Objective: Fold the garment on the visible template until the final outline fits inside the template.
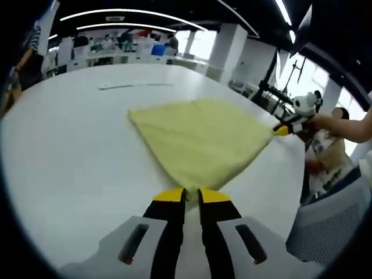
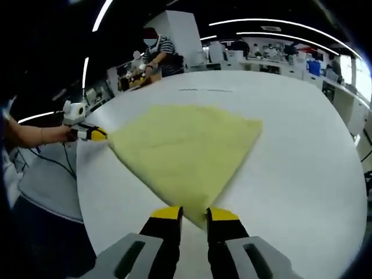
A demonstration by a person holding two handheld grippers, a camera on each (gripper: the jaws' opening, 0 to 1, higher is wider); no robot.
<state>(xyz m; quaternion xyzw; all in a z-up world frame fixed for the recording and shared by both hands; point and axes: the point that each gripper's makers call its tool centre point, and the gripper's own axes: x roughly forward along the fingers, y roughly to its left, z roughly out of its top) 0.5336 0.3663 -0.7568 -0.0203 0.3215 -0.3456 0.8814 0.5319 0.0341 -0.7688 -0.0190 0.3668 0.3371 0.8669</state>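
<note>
Fingers of our left gripper point(image 1: 192, 194) and right gripper point(image 2: 195, 214) each pinch a corner of the yellow garment point(image 1: 200, 139), which lies spread on the white tabletop point(image 1: 70, 151). We judge most folding remains; we cannot make out a template.

White table point(image 1: 64, 151); curved ceiling light strips point(image 1: 128, 11); white pillars point(image 1: 224, 46); bright windows point(image 1: 317, 75); cluttered benches point(image 2: 273, 61) behind.
</note>
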